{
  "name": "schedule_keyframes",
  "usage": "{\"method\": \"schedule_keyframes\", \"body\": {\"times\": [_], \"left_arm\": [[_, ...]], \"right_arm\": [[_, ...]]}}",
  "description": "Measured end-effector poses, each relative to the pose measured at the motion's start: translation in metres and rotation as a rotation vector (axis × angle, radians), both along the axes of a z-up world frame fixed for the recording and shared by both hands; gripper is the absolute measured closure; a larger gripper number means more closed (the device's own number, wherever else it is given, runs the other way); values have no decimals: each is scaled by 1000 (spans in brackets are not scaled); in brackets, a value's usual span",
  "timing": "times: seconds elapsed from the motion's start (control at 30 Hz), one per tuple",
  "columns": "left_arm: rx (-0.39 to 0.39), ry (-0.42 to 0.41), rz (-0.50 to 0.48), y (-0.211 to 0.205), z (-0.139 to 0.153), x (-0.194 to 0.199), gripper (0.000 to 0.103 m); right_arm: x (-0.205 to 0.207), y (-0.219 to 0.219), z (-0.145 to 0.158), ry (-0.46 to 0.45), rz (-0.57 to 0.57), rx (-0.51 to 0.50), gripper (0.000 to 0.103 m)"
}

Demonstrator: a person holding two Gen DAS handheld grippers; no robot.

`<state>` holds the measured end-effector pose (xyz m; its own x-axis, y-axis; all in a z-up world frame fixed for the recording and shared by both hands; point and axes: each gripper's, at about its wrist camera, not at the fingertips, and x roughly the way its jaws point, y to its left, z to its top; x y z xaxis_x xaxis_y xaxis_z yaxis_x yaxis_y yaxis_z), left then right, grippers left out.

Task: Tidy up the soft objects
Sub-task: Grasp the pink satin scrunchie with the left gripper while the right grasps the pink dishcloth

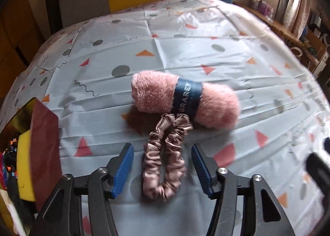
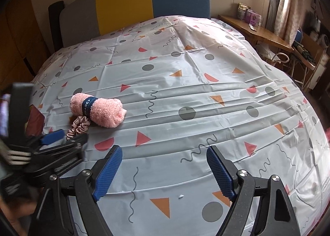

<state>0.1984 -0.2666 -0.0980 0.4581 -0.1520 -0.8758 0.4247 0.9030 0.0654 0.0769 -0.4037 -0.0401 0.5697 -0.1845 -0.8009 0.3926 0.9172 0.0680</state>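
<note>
Two soft items were out on the patterned tablecloth (image 2: pixel 206 95): a satin scrunchie (image 1: pixel 165 155) and a rolled pink towel (image 1: pixel 185 102) with a blue band, the scrunchie's far end touching the roll. We had the left gripper (image 1: pixel 163 169) spread wide around the scrunchie, pads clear of it on both sides, nothing gripped. Our right gripper (image 2: pixel 163 171) sat well apart over bare cloth, also released and empty. A red box (image 1: pixel 44 149) at the table's left edge looked like the likely bin. We judged both items still unsorted, first pick pending.
</note>
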Motion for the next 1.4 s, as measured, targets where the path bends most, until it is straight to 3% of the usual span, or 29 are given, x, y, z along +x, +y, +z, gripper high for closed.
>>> {"method": "schedule_keyframes", "body": {"times": [0.07, 0.13, 0.2, 0.33, 0.47, 0.6, 0.83, 1.07, 1.27, 1.4], "left_arm": [[-10, -39, -3, 0, 0, -3, 64], [-12, -43, -22, 1, 2, -10, 83], [-18, -42, -26, 5, 4, -20, 86], [-59, -49, -39, 24, 5, -60, 86], [-36, -127, -109, 39, 4, -114, 83], [-56, -198, -133, 55, 0, -142, 81], [-84, -203, -125, 60, -2, -144, 81], [-82, -218, -125, 60, -3, -146, 81], [-94, -213, -124, 61, -2, -145, 81], [-104, -209, -124, 62, -2, -145, 81]], "right_arm": [[0, -1, 0, 1, -1, 5, 18], [0, 0, 0, -1, 0, 4, 18], [1, 1, 1, -4, 6, 3, 18], [0, 5, 3, -13, 23, -11, 18], [-1, 14, 8, -31, 52, -44, 19], [-4, 34, 16, -63, 116, -124, 18], [-7, 64, 24, -97, 209, -242, 19], [-6, 67, 22, -87, 215, -262, 19], [-5, 79, 17, -65, 235, -386, 19], [-1, 75, 11, -37, 243, -349, 19]]}}
